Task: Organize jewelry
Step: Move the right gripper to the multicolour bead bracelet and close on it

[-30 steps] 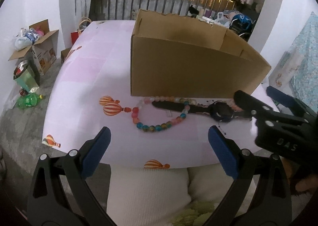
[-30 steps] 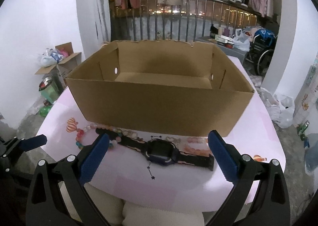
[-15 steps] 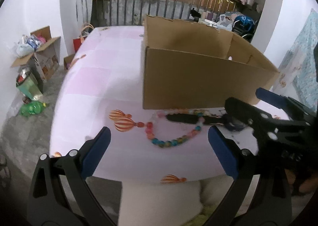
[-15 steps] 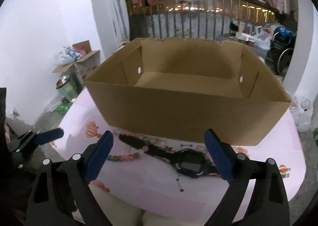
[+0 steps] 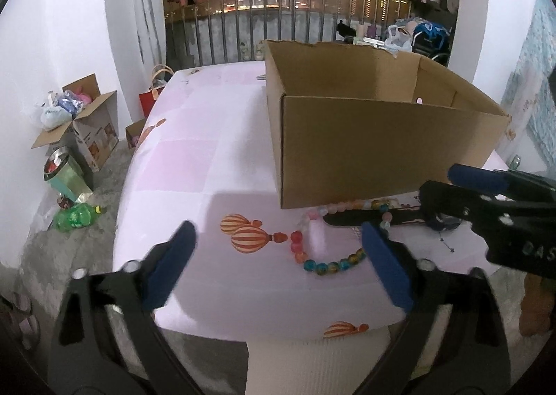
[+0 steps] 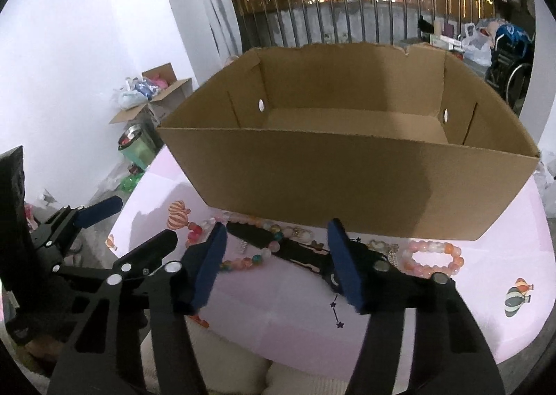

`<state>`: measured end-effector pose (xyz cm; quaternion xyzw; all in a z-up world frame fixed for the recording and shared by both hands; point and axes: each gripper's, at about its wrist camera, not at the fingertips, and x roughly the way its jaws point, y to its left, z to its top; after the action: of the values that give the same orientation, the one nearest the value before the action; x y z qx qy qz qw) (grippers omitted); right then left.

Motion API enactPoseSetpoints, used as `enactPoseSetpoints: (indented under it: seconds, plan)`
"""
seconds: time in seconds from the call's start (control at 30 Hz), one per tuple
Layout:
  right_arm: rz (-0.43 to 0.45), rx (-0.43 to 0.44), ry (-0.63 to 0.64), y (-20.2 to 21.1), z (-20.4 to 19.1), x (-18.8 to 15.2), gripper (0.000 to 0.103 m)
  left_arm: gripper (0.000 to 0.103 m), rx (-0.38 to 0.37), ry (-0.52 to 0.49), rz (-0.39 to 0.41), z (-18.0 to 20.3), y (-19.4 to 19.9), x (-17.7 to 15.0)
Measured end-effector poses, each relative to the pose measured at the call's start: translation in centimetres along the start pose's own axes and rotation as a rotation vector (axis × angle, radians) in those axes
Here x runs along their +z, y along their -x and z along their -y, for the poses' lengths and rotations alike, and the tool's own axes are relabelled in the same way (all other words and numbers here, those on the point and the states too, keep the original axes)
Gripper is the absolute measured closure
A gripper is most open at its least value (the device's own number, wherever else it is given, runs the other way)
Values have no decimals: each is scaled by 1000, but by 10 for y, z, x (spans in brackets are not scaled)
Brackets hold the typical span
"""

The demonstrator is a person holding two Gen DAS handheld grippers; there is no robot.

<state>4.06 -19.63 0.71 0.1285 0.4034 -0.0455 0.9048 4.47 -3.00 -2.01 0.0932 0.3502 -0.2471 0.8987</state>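
You've got a pale pink tablecloth under you, checked in soft squares and dotted with striped hot-air balloons, and an open cardboard box sitting squarely on it, nothing showing on the bit of floor you can see inside. The jewelry lies along the box's near wall: a multicoloured bead bracelet looped over the strap of a black watch, and a pink bead bracelet further to the right. Your left gripper hangs above the table's near edge, jaws closing but wide apart, nothing between the blue pads. Your right gripper is down over the watch, jaws closing in, the strap running between them, pads not pressing on it. Around you: a white wall, an open carton stuffed with bags on the floor, a green bottle lying on grey carpet, and a metal railing with clothes hung above it.
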Motion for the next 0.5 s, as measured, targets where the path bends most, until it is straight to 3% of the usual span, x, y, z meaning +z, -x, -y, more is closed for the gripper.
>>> enactPoseSetpoints:
  seconds: [0.3,0.37,0.5]
  plan:
    - [-94,62,23,-26,-6,-1,72,61,-53,-79,-79,10,-25,-2]
    - [-117,64,21,-33,-4,-1,78,67,-49,-94,-101,12,-32,-2]
    - [-143,50,25,-42,-3,0,80,74,-46,-141,-127,16,-42,-3]
